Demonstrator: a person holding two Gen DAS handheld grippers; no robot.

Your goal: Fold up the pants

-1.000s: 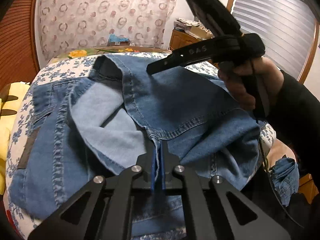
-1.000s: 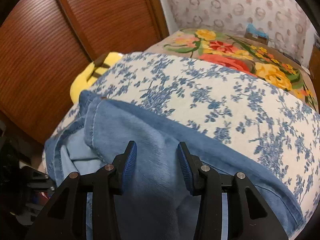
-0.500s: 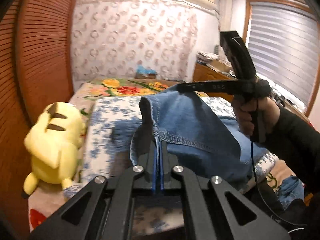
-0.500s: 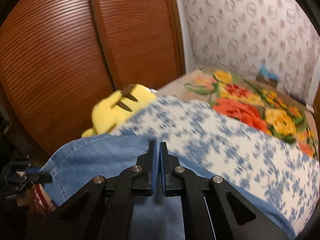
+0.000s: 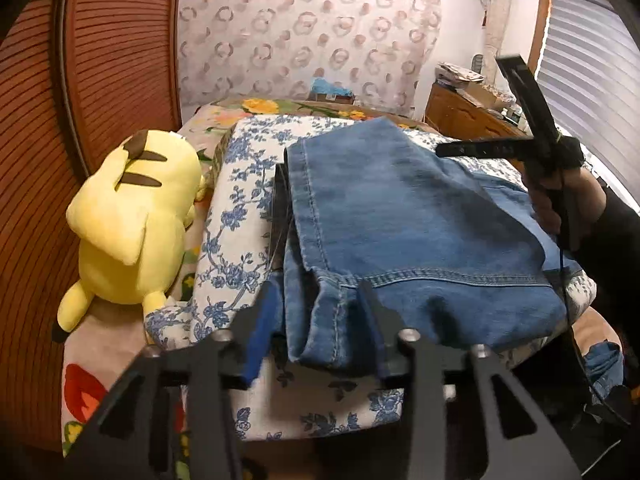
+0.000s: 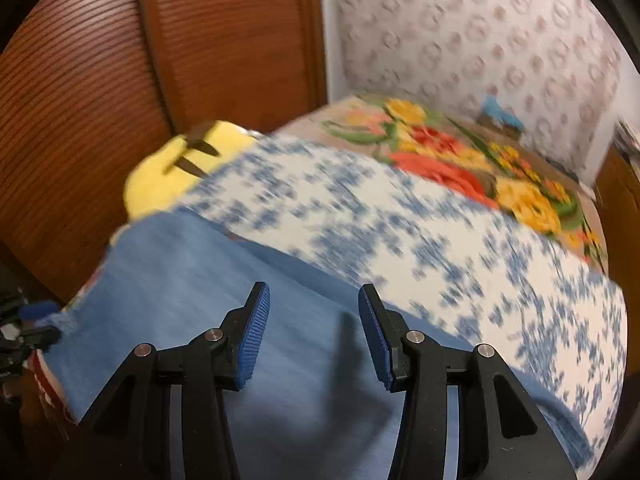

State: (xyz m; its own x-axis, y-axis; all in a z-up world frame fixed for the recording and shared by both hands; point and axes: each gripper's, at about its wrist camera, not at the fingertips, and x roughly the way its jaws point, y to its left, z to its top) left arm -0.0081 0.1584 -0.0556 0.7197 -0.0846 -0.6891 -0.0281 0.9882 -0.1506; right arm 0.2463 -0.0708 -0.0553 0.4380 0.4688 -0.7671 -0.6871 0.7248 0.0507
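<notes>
1. Jeans (image 5: 400, 216) lie folded on the blue-flowered white cover (image 5: 240, 208) of the bed, denim layers stacked, with 1 stitched edge hanging toward the near side.
2. Left gripper (image 5: 316, 320) points down at that near edge; its jaws are opening, and the doubled hem sits between the blue pads without being pinched.
3. Right gripper (image 6: 312, 332) hovers over a smooth stretch of the denim (image 6: 248, 320); its jaws are opening too, with cloth below them but nothing gripped.
4. In the left wrist view the right gripper (image 5: 440, 149) reaches over the far side of the jeans, carried by a hand (image 5: 560, 196) in a dark sleeve.
5. Yellow plush toy (image 5: 132, 220) lies face down just beside the cover, next to the brown slatted door (image 5: 100, 60).
6. The right wrist view is blurred, so whether the pads brush the cloth is hard to say.
</notes>
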